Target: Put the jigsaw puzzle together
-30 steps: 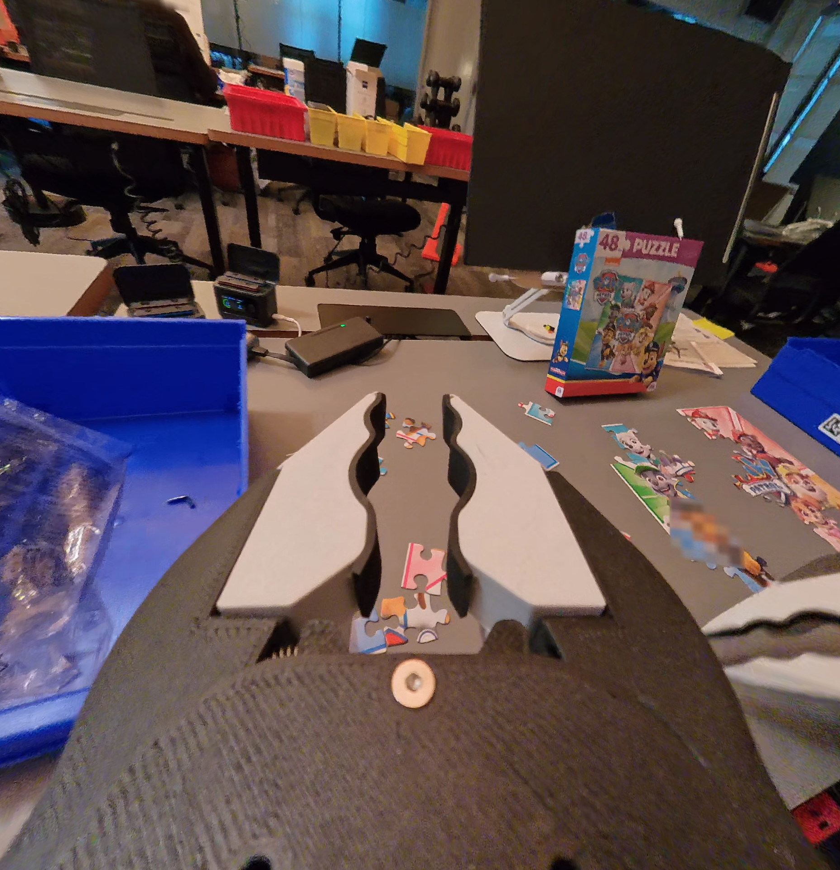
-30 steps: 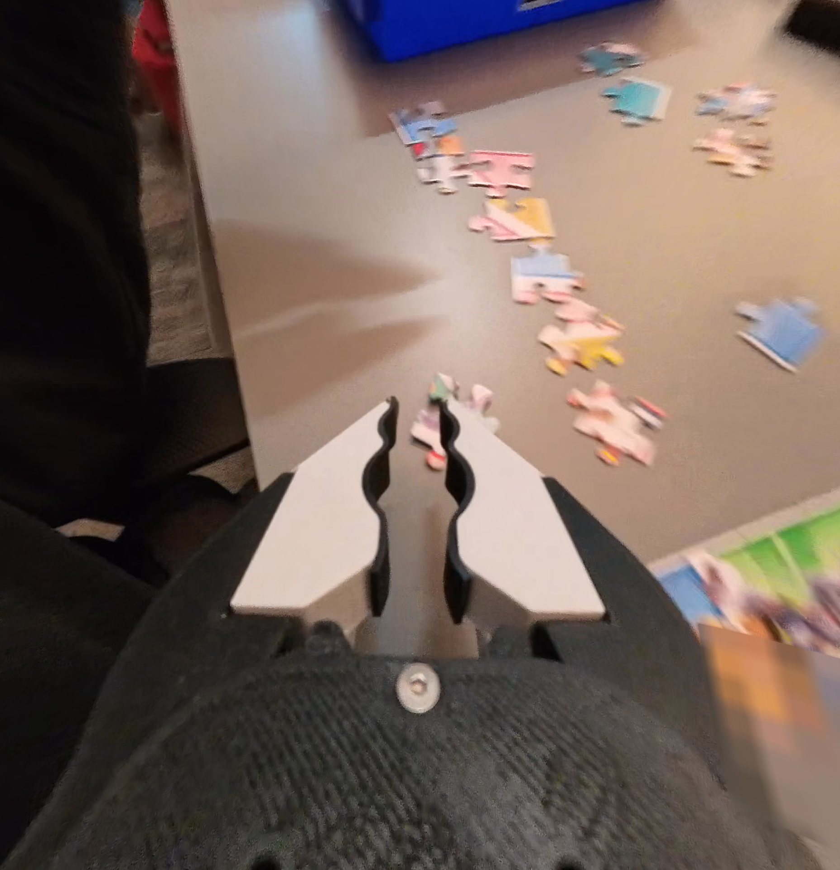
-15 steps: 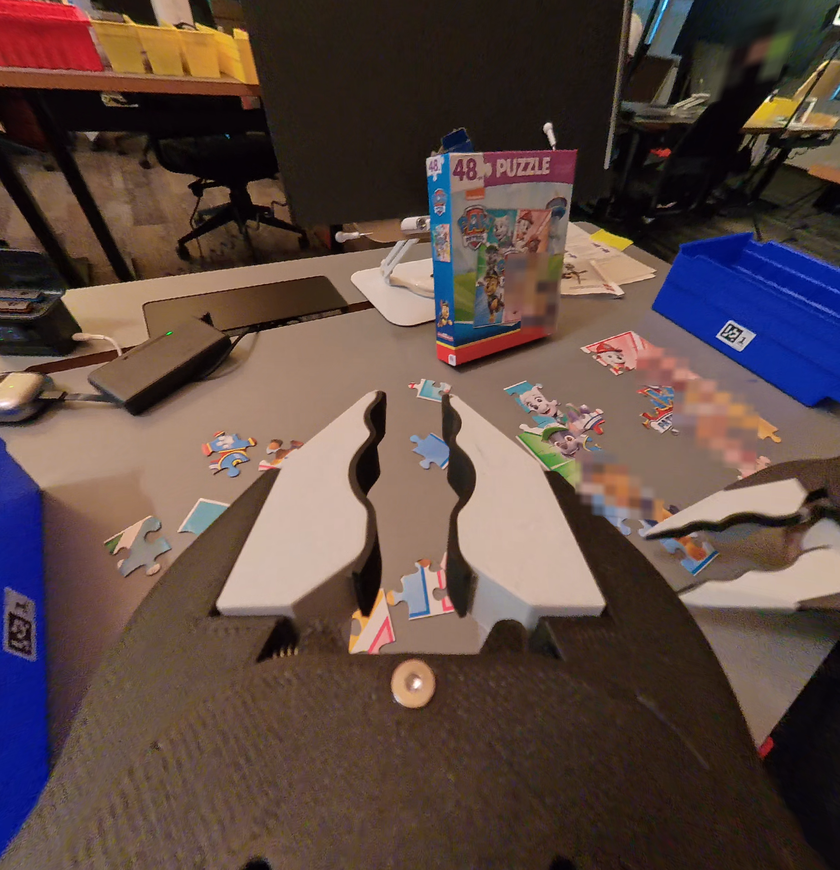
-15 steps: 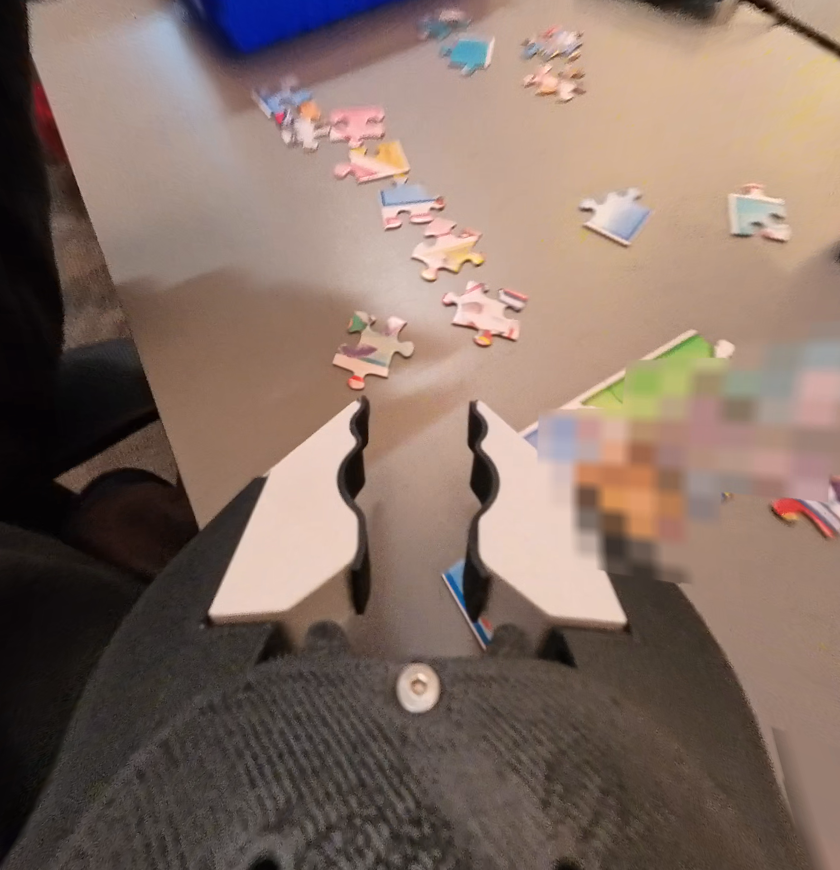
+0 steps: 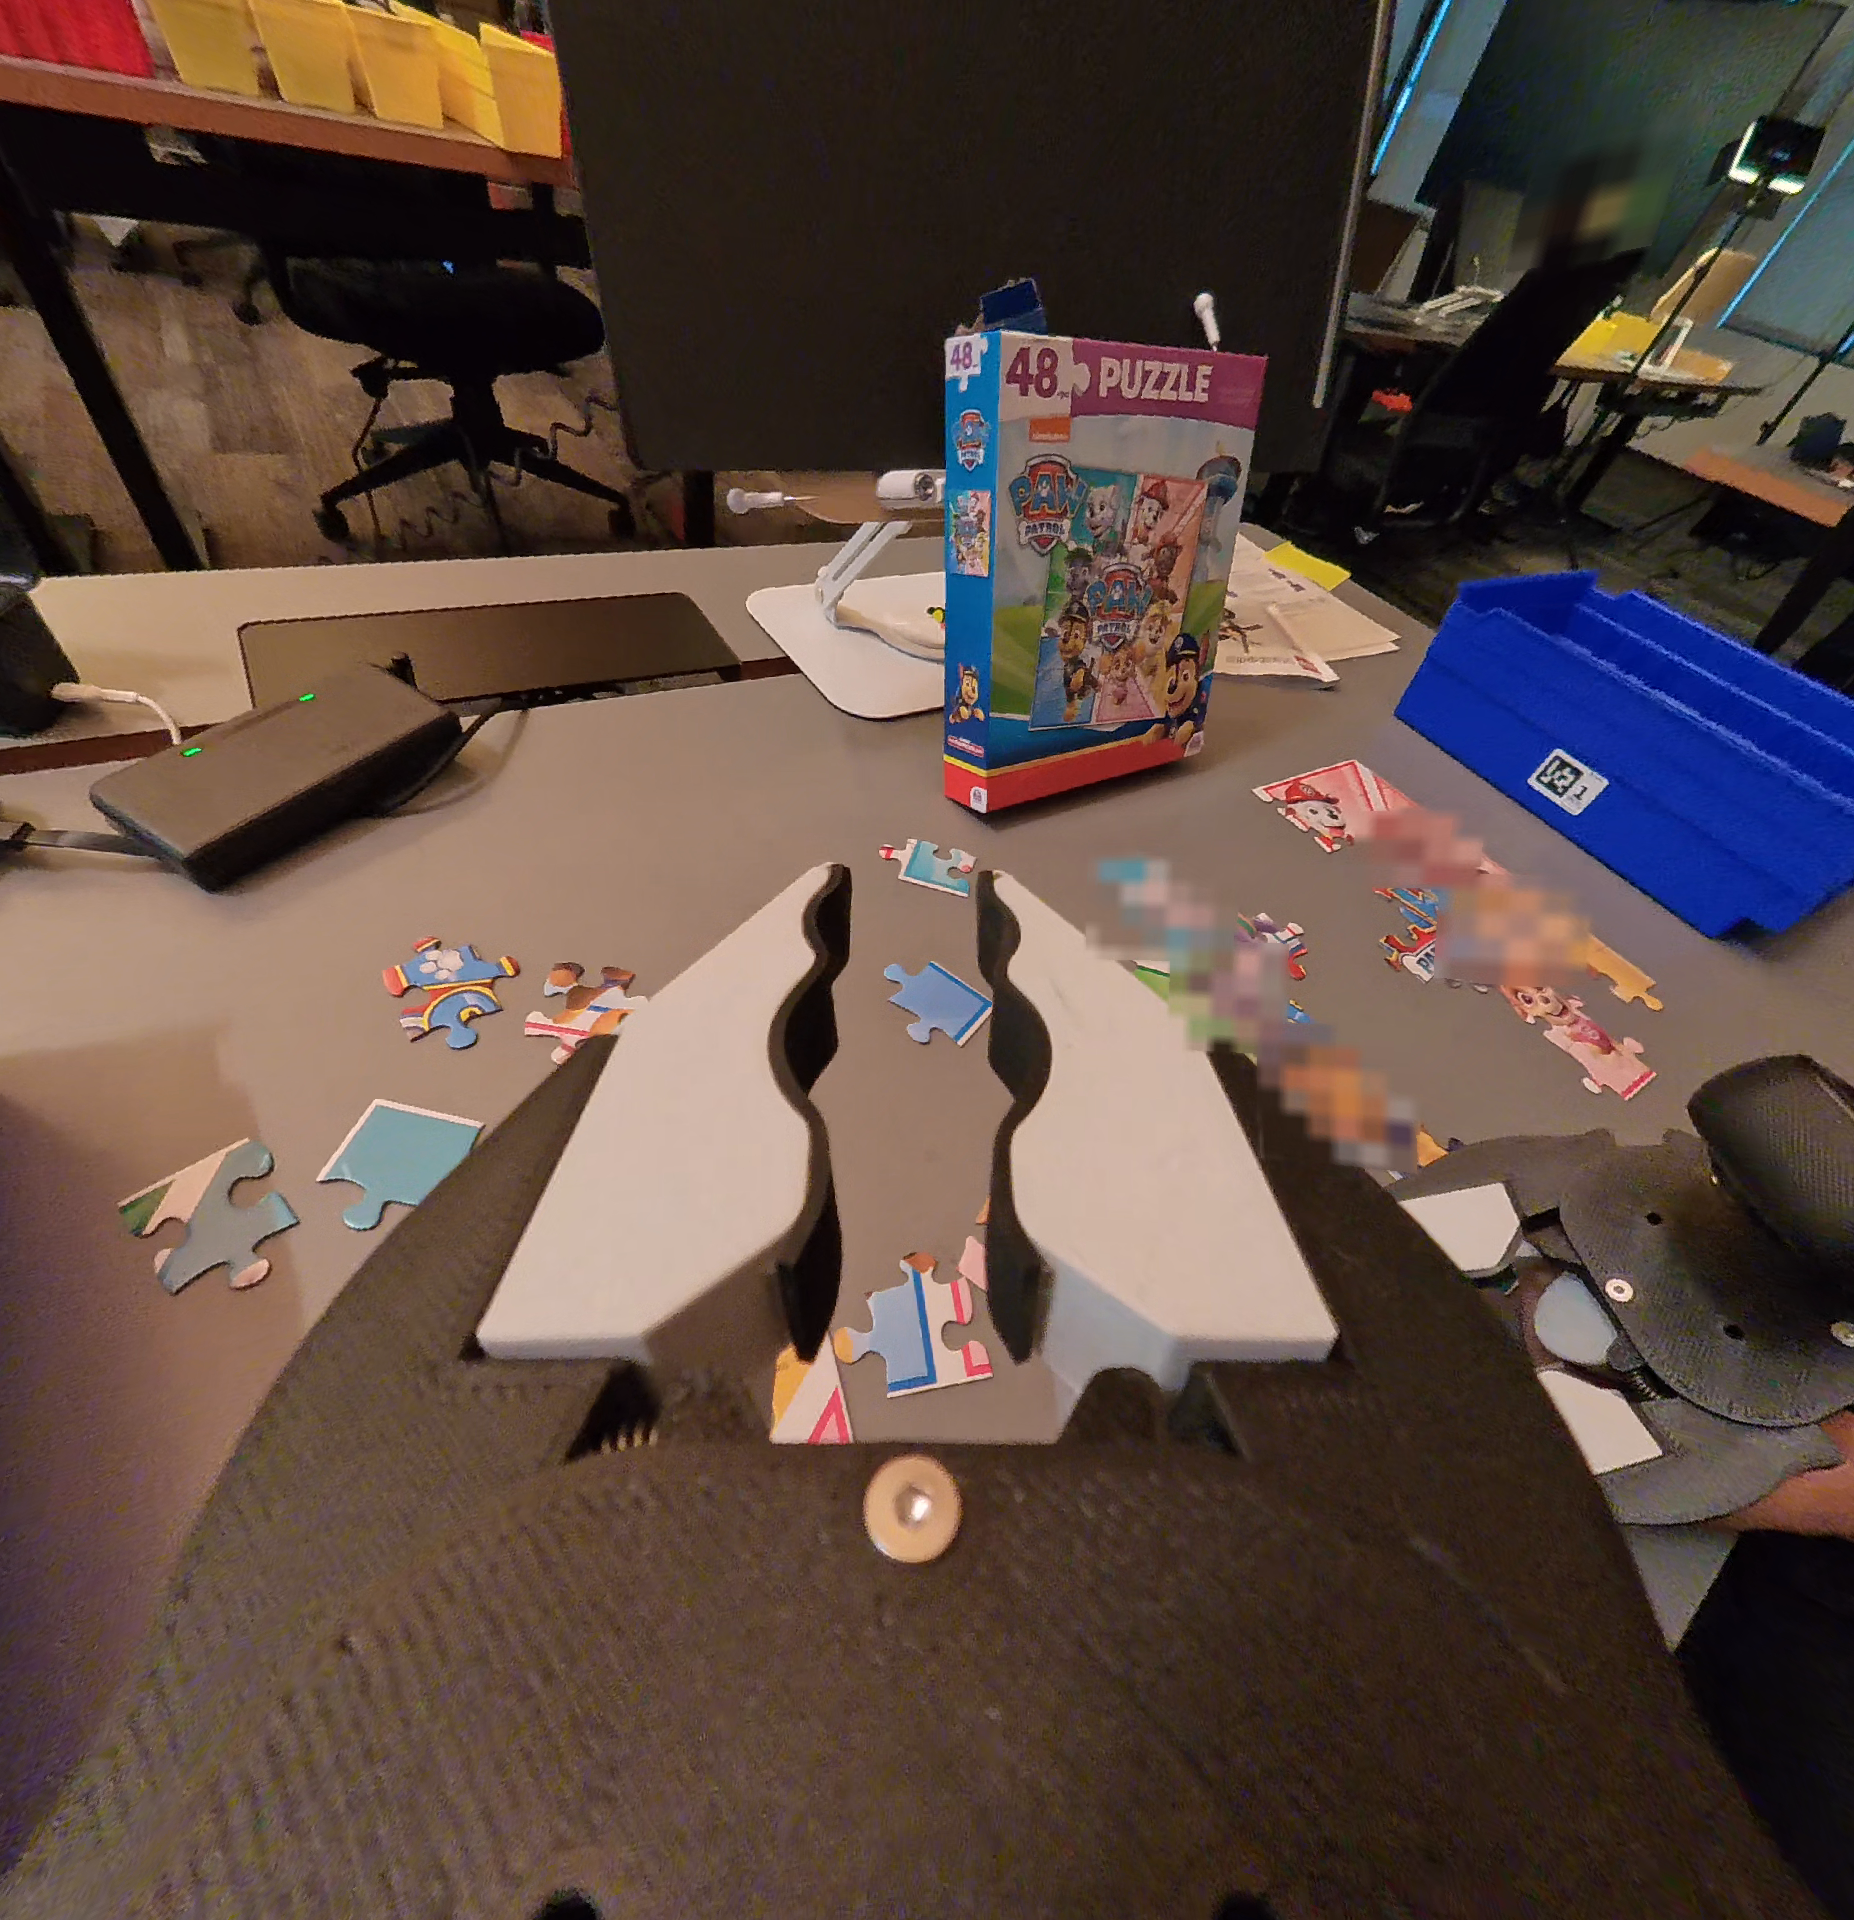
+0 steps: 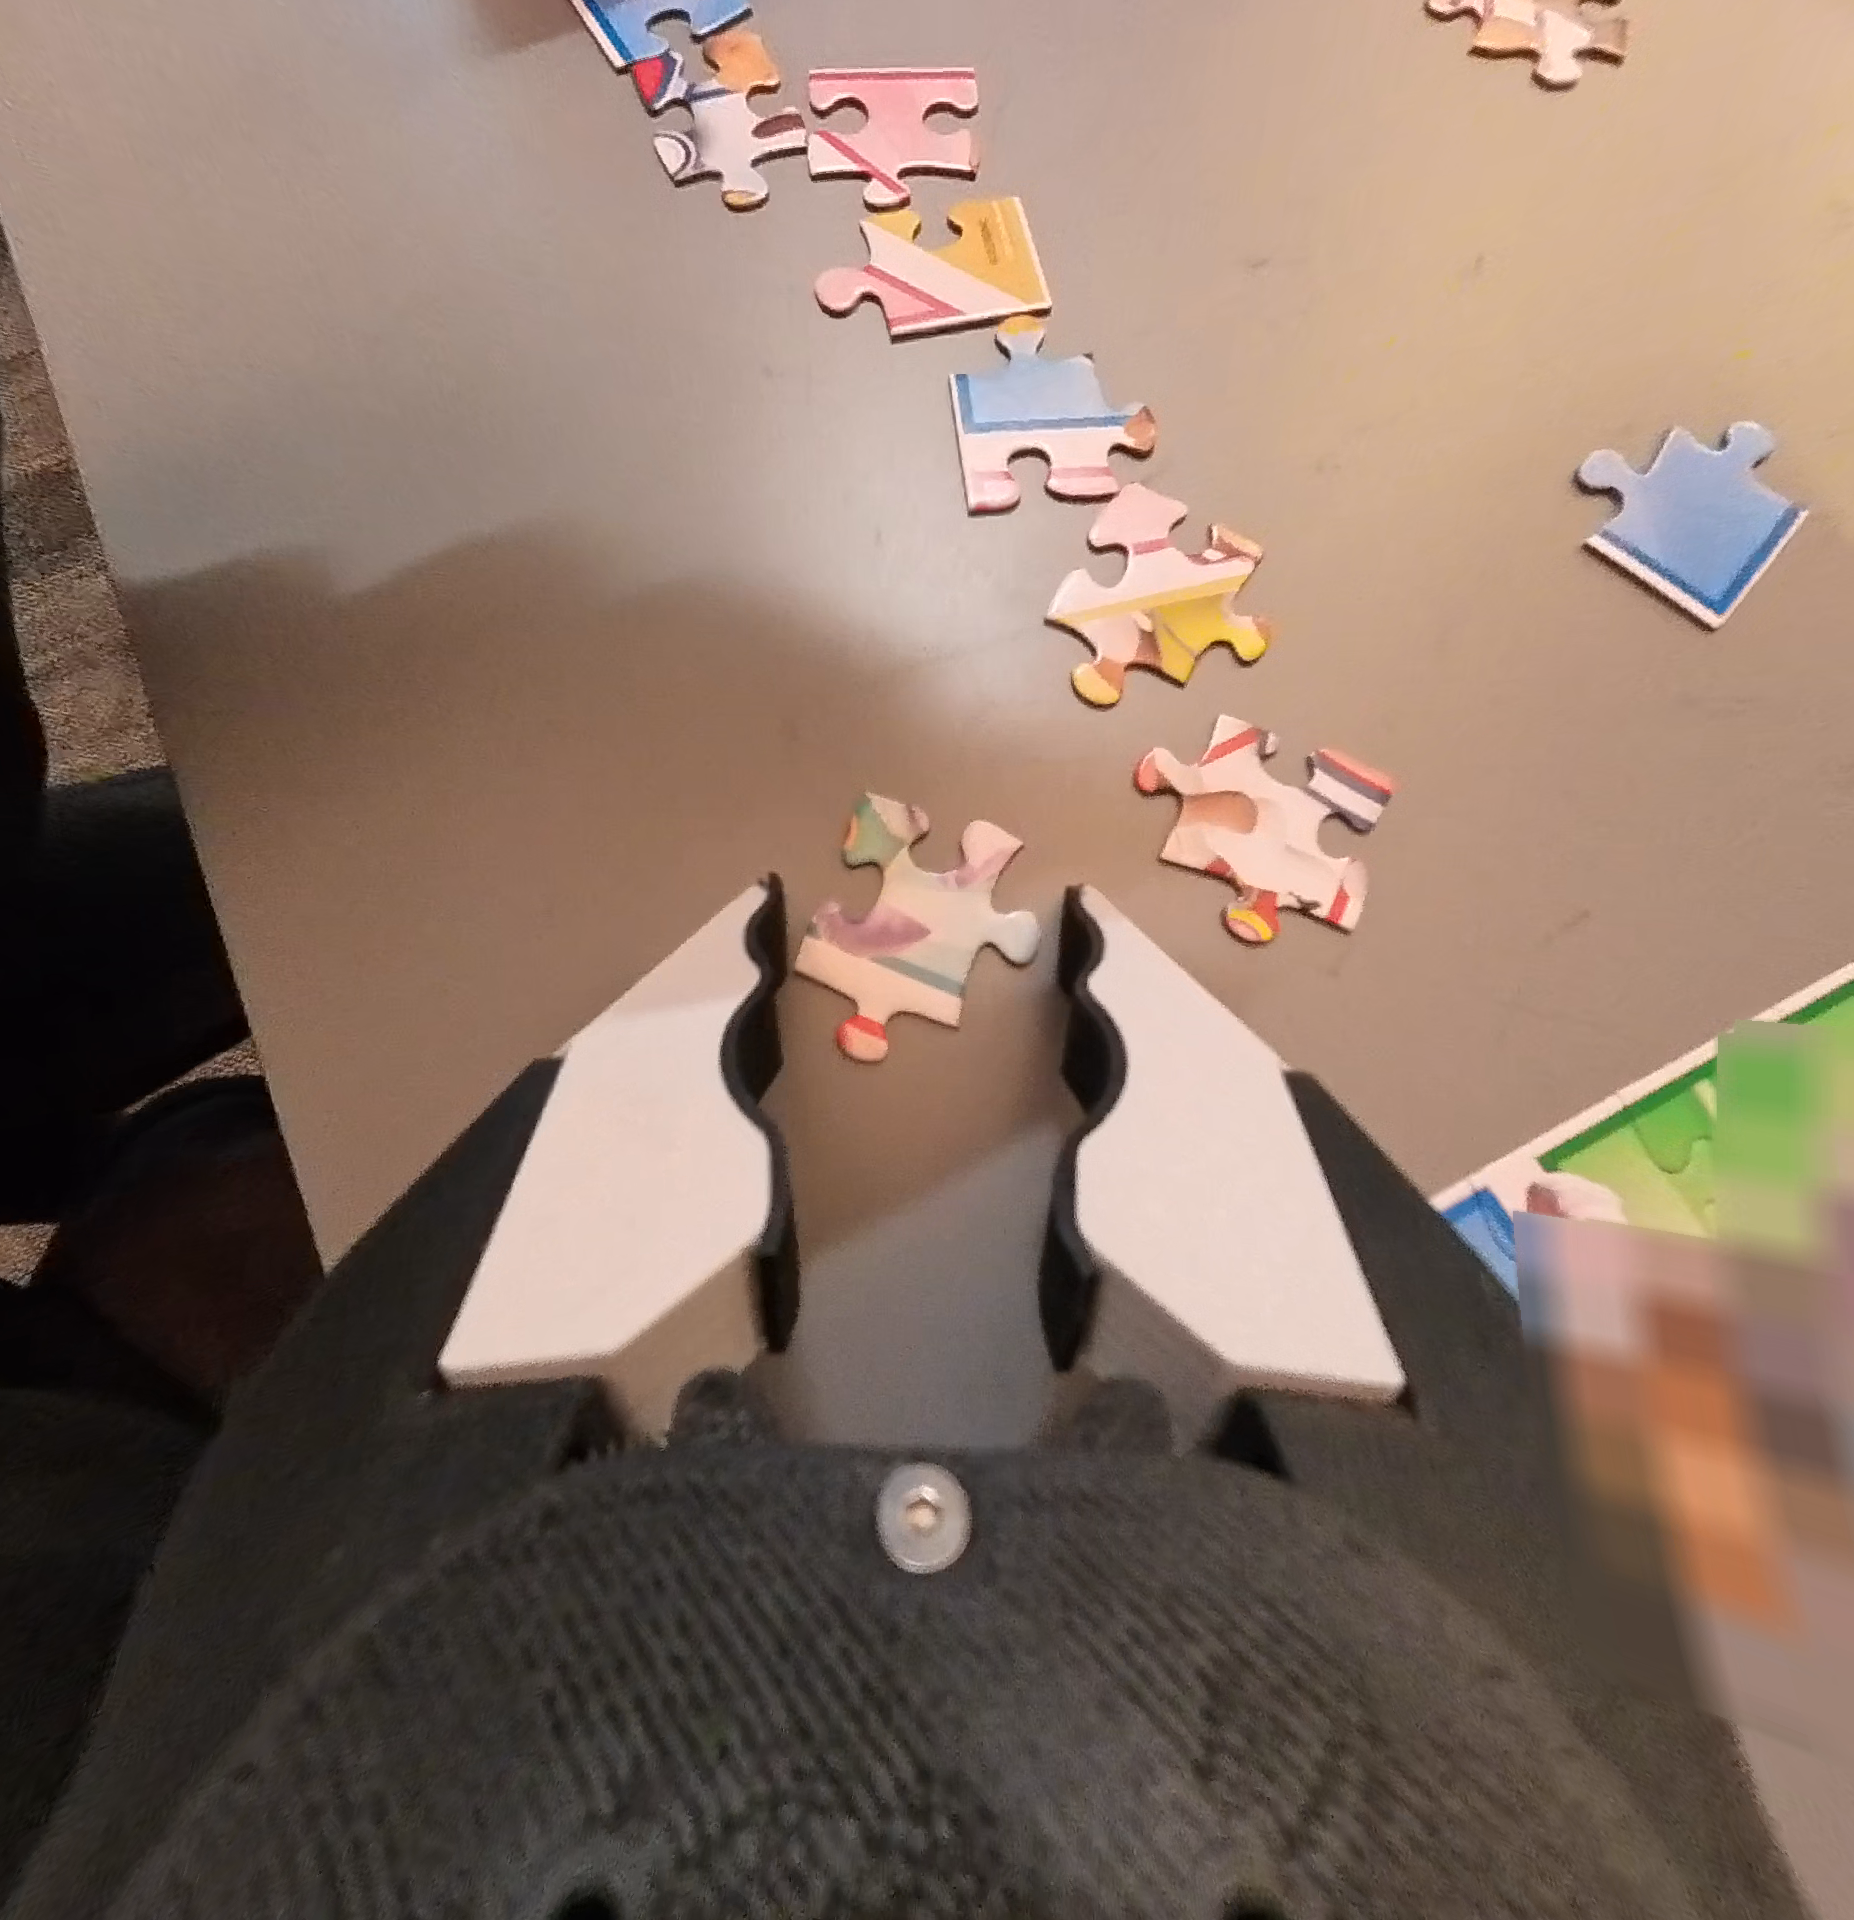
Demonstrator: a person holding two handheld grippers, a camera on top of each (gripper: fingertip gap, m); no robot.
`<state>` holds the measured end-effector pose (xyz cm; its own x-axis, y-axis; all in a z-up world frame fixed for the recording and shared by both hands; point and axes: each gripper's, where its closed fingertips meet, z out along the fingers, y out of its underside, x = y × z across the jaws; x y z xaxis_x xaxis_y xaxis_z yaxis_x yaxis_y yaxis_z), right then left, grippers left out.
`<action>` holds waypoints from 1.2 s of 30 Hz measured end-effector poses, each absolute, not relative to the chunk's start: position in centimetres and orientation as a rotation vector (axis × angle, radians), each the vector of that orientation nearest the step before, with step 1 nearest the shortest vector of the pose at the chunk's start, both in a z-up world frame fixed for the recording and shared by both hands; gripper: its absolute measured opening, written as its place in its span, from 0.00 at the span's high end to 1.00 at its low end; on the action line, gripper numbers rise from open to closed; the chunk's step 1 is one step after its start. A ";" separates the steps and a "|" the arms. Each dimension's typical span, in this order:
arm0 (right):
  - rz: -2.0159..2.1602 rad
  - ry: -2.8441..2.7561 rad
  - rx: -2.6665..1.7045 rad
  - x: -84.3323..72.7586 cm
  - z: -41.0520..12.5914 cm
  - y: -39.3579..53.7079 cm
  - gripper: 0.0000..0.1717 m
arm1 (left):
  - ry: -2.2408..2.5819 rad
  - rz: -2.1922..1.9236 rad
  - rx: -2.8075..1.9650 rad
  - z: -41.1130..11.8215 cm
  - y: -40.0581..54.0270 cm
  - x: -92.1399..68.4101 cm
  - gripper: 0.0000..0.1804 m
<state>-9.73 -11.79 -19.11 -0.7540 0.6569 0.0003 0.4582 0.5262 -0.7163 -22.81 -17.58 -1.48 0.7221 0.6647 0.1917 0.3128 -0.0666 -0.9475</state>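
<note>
My left gripper hovers over the grey table with its jaws a little apart and nothing between them. Through the gap I see a blue puzzle piece lying flat, and a teal piece just past the tips. My right gripper is open wide and low over the table. A pale puzzle piece lies flat between its fingertips, with a gap to each pad. The right gripper also shows at the right edge of the left wrist view.
An upright puzzle box stands behind the pieces, with a blue bin to its right and a black power brick at left. A partly joined puzzle lies right of the right gripper. A row of loose pieces runs ahead; the table edge is at left. Some 25 cm of space lies between my two pairs of fingers.
The right jaws have opened much wider, and the pale piece now lies between the tips instead of ahead of them. The left gripper has swung right, away from the blue bin, its jaws unchanged.
</note>
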 end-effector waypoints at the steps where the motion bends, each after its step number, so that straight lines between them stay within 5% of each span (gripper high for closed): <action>1: 1.052 -2.503 -0.929 -9.7 -19.1 -11.8 0.70 | -0.796 0.350 -1.662 -1.5 -17.7 -22.9 0.88; 3: 1.057 -2.515 -0.915 -9.5 -19.1 -11.8 0.82 | -0.795 0.359 -1.664 -1.5 -17.7 -22.9 0.88; 10: 1.052 -2.556 -0.874 -8.2 -19.0 -11.7 0.83 | -0.786 0.377 -1.655 -0.8 -17.9 -22.5 0.88; 11: 1.056 -2.563 -0.864 -7.8 -19.0 -11.7 0.89 | -0.784 0.381 -1.653 -0.7 -17.9 -22.5 0.88; 26: 1.122 -2.588 -0.896 -3.8 -17.7 -9.6 0.90 | -0.778 0.374 -1.664 -1.0 -17.6 -22.5 0.88; 36: 1.034 -2.203 -0.711 -6.4 -9.8 -2.9 0.90 | -0.680 0.065 -1.585 -0.4 -12.9 -20.5 0.82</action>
